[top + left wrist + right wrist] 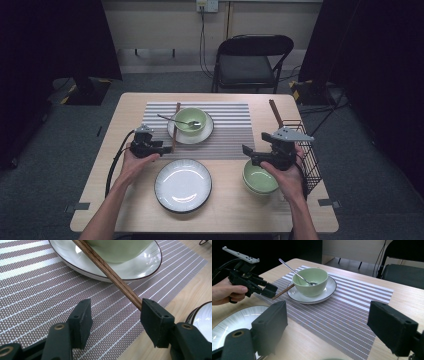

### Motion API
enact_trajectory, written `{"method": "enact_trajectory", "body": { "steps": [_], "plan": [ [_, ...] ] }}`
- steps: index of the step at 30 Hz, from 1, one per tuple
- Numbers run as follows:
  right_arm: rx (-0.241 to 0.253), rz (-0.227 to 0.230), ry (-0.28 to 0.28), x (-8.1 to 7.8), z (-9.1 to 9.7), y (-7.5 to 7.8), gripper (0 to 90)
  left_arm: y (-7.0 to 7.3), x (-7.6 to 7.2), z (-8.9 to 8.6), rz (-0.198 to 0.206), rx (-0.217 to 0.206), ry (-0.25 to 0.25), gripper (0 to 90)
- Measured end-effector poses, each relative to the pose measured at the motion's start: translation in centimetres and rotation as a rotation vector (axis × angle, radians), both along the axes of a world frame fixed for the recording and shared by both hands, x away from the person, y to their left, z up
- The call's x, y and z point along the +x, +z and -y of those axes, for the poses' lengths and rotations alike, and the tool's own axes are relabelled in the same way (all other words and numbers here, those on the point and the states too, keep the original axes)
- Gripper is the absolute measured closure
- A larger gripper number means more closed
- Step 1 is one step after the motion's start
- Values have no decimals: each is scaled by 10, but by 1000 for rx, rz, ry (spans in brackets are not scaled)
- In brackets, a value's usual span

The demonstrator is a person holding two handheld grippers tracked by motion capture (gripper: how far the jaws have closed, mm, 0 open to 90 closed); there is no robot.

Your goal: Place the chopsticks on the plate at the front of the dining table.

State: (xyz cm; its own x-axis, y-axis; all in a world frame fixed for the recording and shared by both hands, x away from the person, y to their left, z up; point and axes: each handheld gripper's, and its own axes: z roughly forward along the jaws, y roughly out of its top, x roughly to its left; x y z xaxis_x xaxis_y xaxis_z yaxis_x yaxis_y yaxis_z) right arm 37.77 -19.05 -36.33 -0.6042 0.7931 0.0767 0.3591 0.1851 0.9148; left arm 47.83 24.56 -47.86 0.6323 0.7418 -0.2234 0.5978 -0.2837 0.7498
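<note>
Two grippers showing, both at mid-frame. Left gripper (113, 320) hovering at centre-left over striped placemat (230, 131), jaws parted, gripping nothing; chopstick (110, 275) tip just touching one pad, leaning on saucer (176, 134) under green bowl (190, 119). Right gripper (329, 326) at centre-right, gaping wide, holding nothing, above second green bowl (260, 179).

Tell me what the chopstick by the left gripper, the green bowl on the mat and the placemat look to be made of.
Chopstick: probably wood, brown with visible lengthwise grain, slightly glossy.
Green bowl: likely glazed ceramic, smooth pale green with soft highlights.
Placemat: looks like woven vinyl or plastic mesh, a fine dotted weave in brown and white stripes.
</note>
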Motion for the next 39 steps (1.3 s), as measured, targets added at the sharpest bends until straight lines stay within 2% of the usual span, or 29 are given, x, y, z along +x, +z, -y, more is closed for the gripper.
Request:
{"method": "enact_trajectory", "body": {
  "steps": [3,6,15,19,24,29,30,34,36,39],
  "plan": [
    [0,4,1,0,1,0,157,-1,0,0,-4,4,1,412],
    [2,4,1,0,1,0,158,-1,0,0,-7,-12,18,398],
    [1,5,-2,-1,2,1,157,1,-1,0,-6,-4,5,370],
    [1,5,-3,-1,2,1,157,4,-4,1,0,-22,-3,341],
    [3,5,-3,-1,1,0,157,6,-8,5,13,27,-20,264],
    [2,1,1,0,0,0,157,5,-8,8,21,26,-22,266],
    [1,2,4,0,0,0,157,5,-7,9,21,38,-17,267],
    [4,6,2,0,1,0,157,2,-5,8,14,28,-13,264],
    [5,4,-1,0,1,0,157,2,-5,8,14,40,-17,263],
    [8,5,-3,0,2,0,157,2,-5,9,17,30,-12,258]
  ]
}}
